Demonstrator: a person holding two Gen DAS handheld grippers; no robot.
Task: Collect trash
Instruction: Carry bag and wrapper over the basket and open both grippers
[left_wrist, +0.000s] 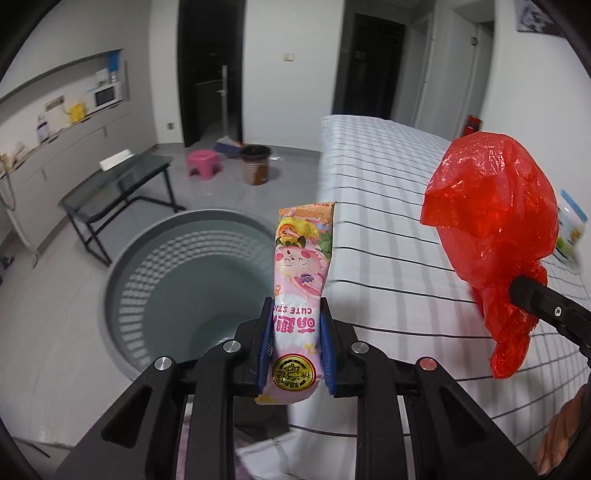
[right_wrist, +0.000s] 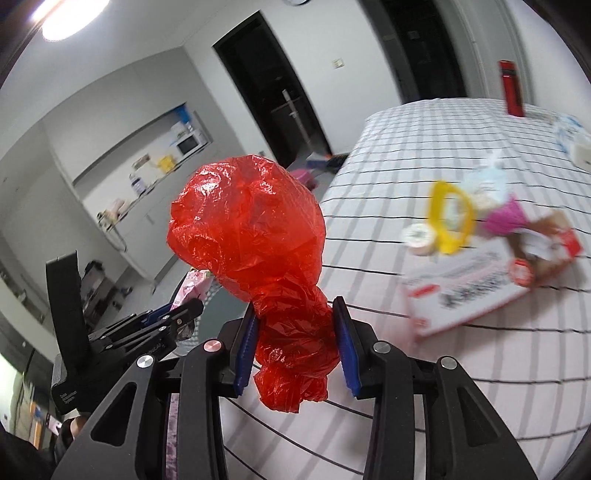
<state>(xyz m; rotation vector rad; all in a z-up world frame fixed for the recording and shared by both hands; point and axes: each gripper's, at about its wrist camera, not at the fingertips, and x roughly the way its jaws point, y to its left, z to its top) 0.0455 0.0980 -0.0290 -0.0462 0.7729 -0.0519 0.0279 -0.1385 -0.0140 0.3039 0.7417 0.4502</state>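
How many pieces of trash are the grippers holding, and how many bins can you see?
Red plastic bag: 1, in the right hand-held gripper
Pink snack wrapper: 1, in the left hand-held gripper
Grey bin: 1
Brown bin: 1
Total: 4

You hold a pink cartoon-printed wrapper (left_wrist: 301, 284) upright above the grey mesh bin (left_wrist: 177, 280). Your crumpled red plastic bag (right_wrist: 255, 236) balloons upward, its twisted neck pinched.

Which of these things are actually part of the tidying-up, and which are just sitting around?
Part of the job:
- pink snack wrapper, held in the left gripper
- red plastic bag, held in the right gripper
- grey bin, beside the bed

Just lying about:
- pink stool
- brown basket
- microwave
- red bottle
- white box
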